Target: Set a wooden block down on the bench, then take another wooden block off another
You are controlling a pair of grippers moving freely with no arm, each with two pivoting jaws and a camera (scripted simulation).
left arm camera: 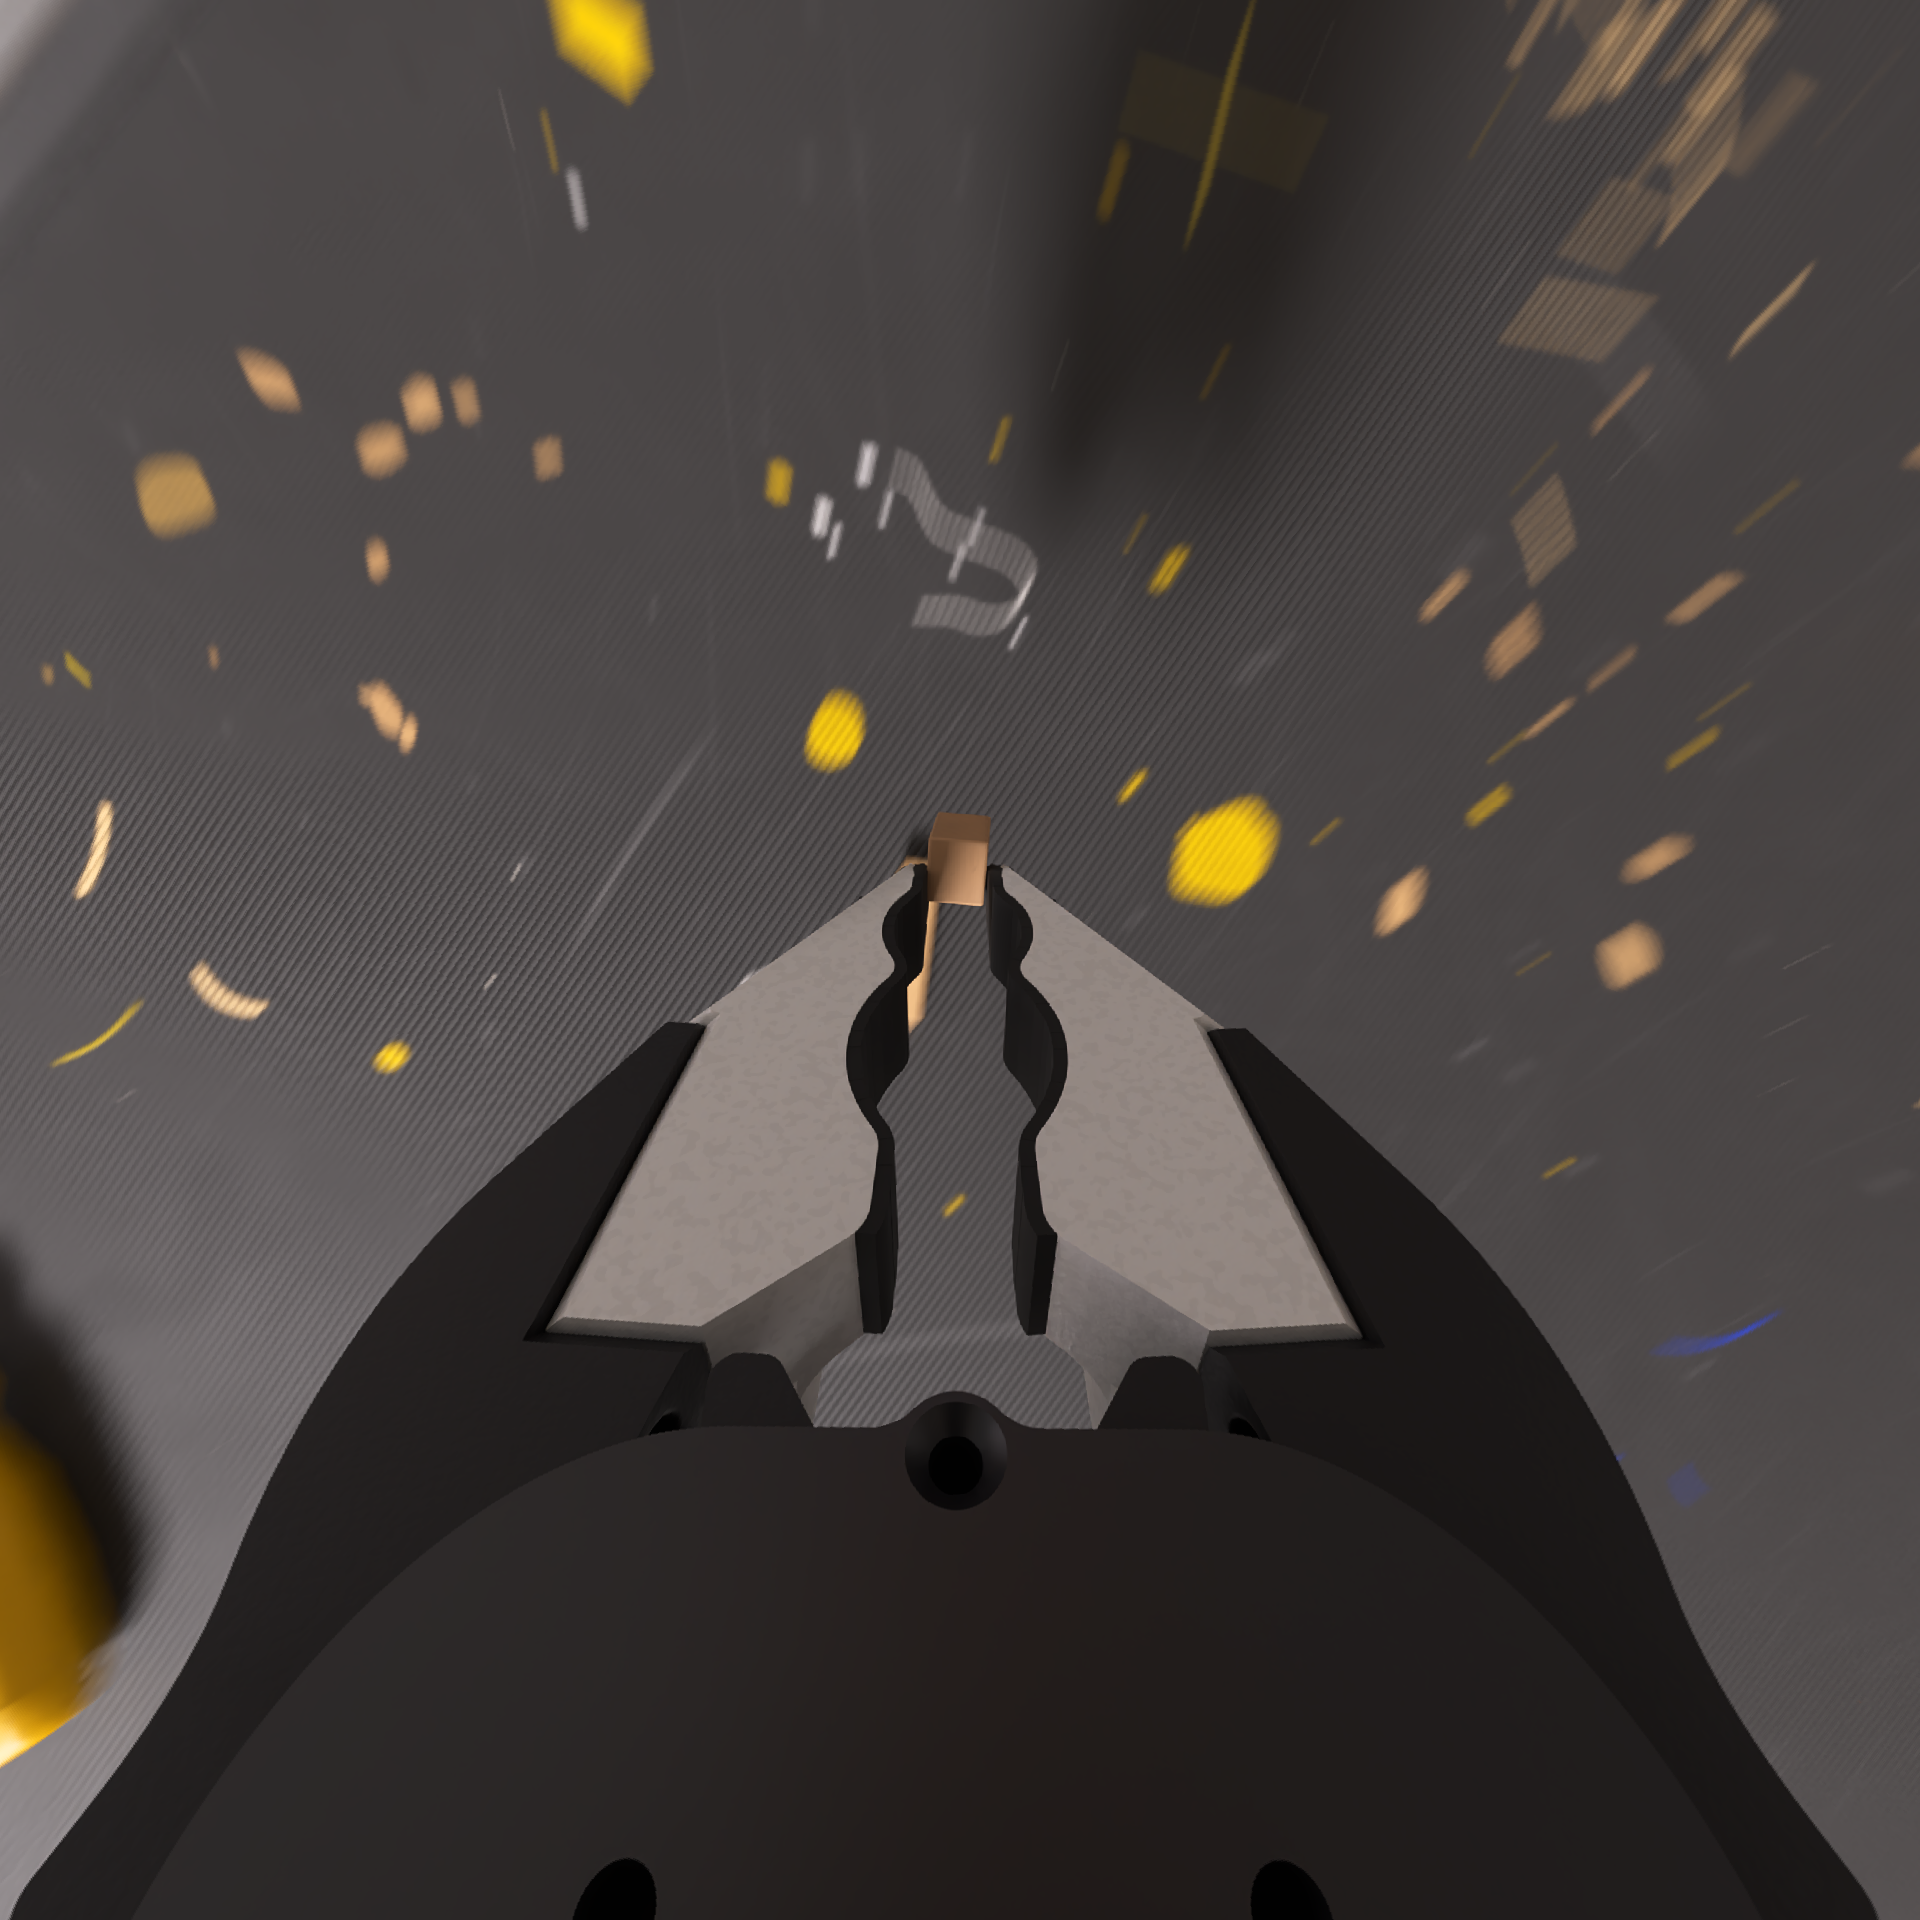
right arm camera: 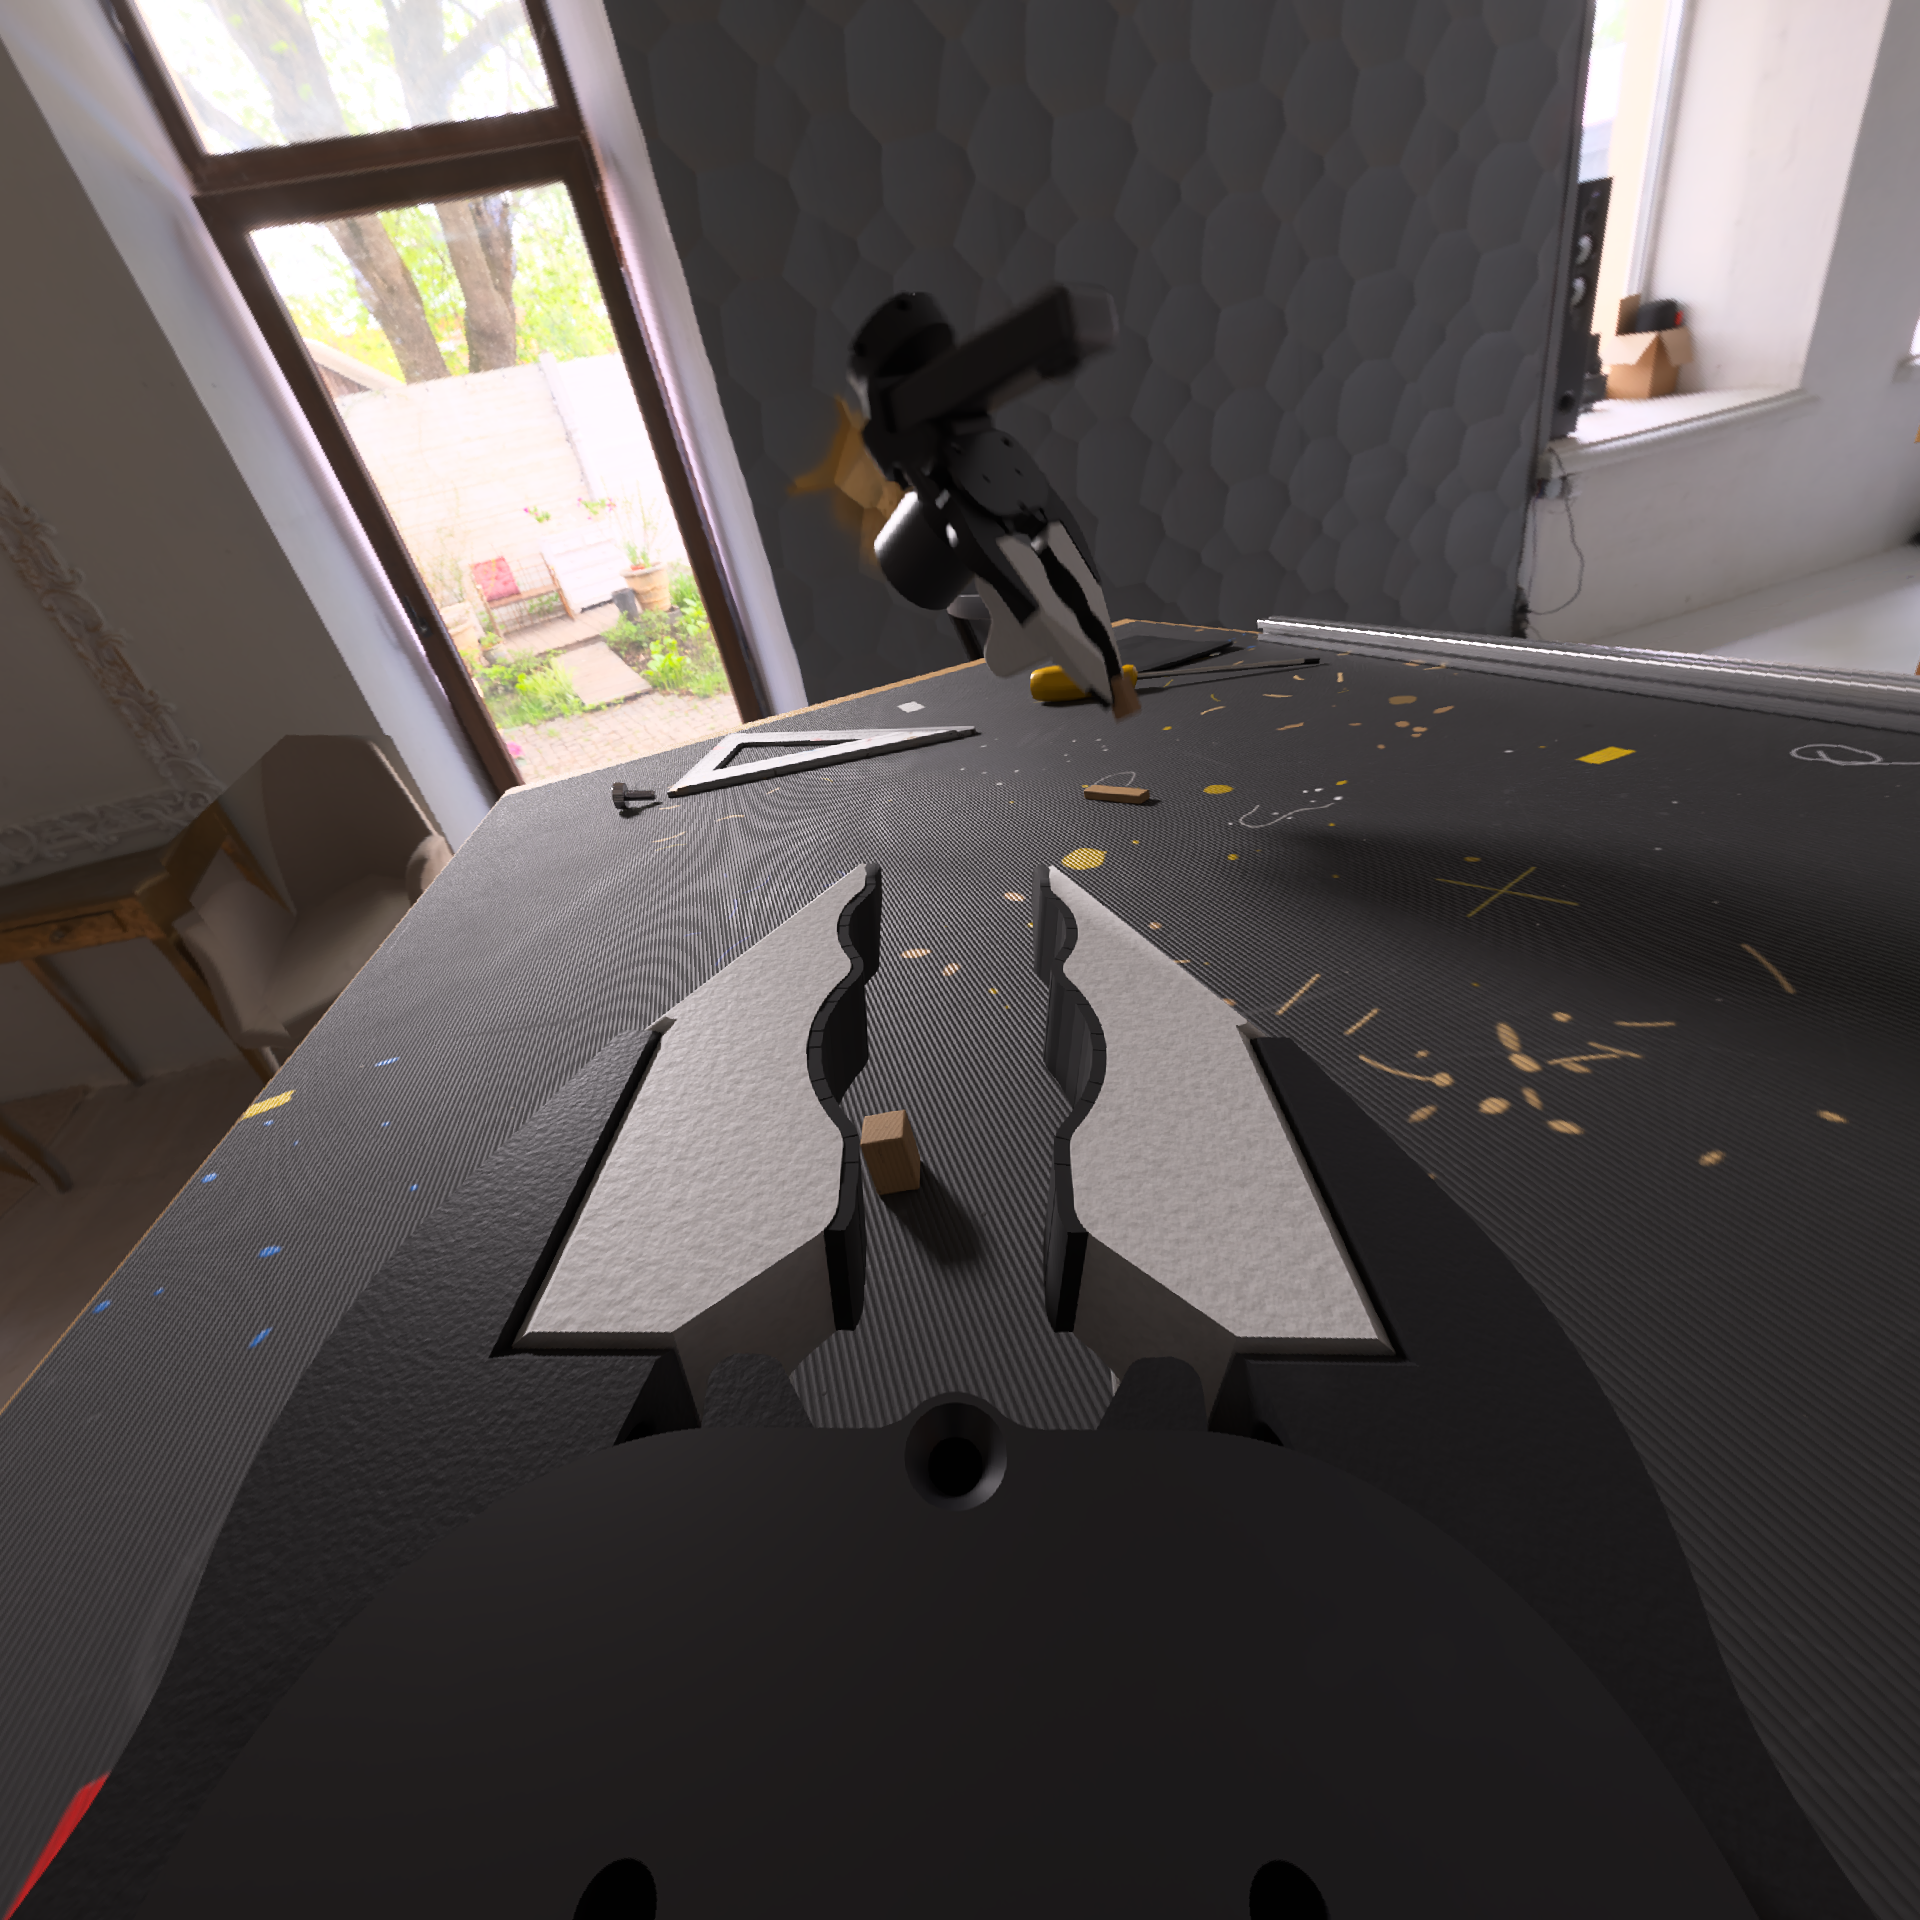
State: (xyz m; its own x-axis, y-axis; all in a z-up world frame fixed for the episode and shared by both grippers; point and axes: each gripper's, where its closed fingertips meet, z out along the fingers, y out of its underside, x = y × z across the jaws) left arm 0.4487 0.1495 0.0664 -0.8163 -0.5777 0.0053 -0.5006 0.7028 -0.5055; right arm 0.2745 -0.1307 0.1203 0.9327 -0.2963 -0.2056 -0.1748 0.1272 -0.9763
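In the left wrist view, the left gripper (left arm camera: 958, 871) had its two fingers drawn nearly together on a small wooden block (left arm camera: 958, 858), pinched at the very tips. A thin tan piece (left arm camera: 923, 971) ran down along the inner face of the left finger; what it was could not be told. Below lay the dark bench (left arm camera: 416, 831), blurred, speckled with yellow and tan flecks and pale chalk-like marks. A blurred yellow shape (left arm camera: 42, 1590) sat at the lower left edge.

In the right wrist view, the right gripper (right arm camera: 961, 883) stood with its fingers wide apart, holding nothing, low over the dark bench (right arm camera: 520, 987). A second small wooden block (right arm camera: 890, 1151) rested on the bench surface between the fingers, close to the left one; whether it touched that finger could not be told. Farther off, a flat wooden piece (right arm camera: 1117, 794) lay on the bench. Beyond it, the left gripper (right arm camera: 1117, 691) pointed down at the far part of the bench with the tan block (right arm camera: 1124, 694) at its tips, just beside a yellow object (right arm camera: 1055, 683). A metal triangle (right arm camera: 810, 756) and a small dark fitting (right arm camera: 631, 797) lay toward the bench's left far edge. A tall window (right arm camera: 468, 468) and a grey textured wall (right arm camera: 1247, 312) filled the background.
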